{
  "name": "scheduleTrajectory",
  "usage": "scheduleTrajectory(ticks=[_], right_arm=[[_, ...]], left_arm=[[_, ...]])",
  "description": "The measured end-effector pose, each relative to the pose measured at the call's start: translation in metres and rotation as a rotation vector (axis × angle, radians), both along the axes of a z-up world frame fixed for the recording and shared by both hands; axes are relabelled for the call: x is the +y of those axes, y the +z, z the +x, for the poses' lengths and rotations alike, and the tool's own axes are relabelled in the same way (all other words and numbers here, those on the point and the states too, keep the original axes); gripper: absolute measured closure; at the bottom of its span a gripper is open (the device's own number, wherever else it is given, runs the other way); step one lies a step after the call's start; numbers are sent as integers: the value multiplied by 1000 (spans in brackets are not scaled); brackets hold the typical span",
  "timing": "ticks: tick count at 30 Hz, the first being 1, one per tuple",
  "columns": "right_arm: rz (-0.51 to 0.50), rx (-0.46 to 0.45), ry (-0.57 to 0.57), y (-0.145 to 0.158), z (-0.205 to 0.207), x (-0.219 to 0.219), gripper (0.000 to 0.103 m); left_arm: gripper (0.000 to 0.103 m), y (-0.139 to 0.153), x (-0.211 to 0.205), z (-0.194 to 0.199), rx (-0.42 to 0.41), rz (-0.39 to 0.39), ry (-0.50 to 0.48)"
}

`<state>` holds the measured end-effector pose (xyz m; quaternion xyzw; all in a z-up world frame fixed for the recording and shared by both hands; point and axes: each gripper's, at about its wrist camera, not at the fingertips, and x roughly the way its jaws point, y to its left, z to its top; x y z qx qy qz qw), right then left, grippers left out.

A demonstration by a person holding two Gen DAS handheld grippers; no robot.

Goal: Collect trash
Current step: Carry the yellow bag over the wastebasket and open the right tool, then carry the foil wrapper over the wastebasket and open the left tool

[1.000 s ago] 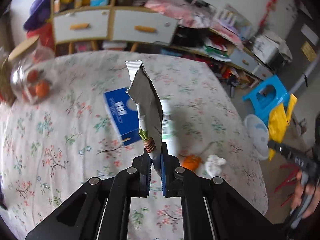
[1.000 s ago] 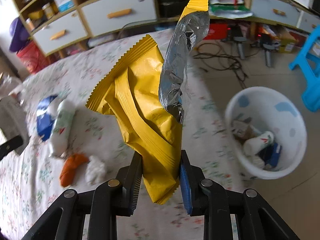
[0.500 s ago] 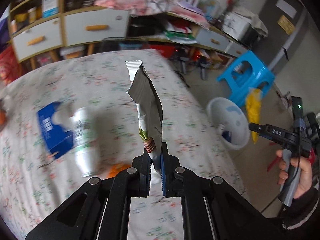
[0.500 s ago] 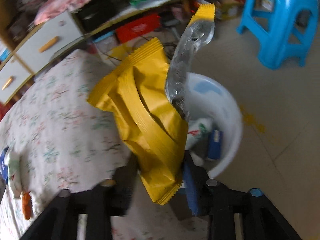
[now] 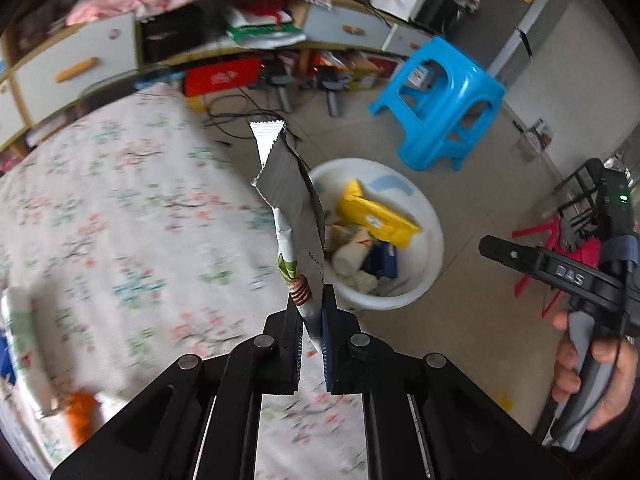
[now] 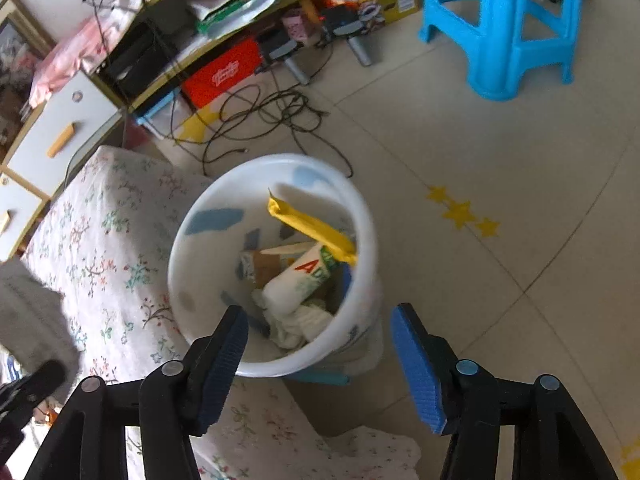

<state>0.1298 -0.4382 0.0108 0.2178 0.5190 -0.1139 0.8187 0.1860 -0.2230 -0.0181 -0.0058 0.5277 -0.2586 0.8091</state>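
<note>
My left gripper [image 5: 310,312] is shut on a silver snack wrapper [image 5: 294,208] that stands upright over the table edge, near the white trash bin [image 5: 430,256]. My right gripper [image 6: 320,344] is open and empty just above the bin [image 6: 178,264]. The yellow wrapper [image 6: 312,226] lies inside the bin on other trash; it also shows in the left wrist view [image 5: 374,216]. The right gripper [image 5: 486,246] shows in the left wrist view to the right of the bin.
The floral-cloth table [image 5: 120,220] holds a white bottle [image 5: 22,340] and an orange peel [image 5: 78,416] at the lower left. A blue stool [image 6: 504,28] stands on the floor beyond the bin, with cables [image 6: 260,116] and cluttered shelves behind.
My right gripper moved over the bin, opened and let the yellow wrapper fall in. My left gripper swung right with the silver wrapper toward the bin.
</note>
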Motion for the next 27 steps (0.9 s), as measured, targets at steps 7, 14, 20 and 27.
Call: scheduleTrajectory(ticks=[7, 14, 20, 27], right_arm=[[7, -8, -39, 3, -11, -23, 35], [16, -21, -49, 7, -15, -32, 34], [16, -34, -43, 12, -17, -32, 28], [21, -55, 1, 20, -13, -11, 24]], left_arm=[[95, -12, -44, 10, 20, 28, -48], [48, -21, -65, 21, 75, 66, -50], [26, -12, -48, 8, 25, 126, -13], [15, 3, -8, -6, -19, 144, 30]])
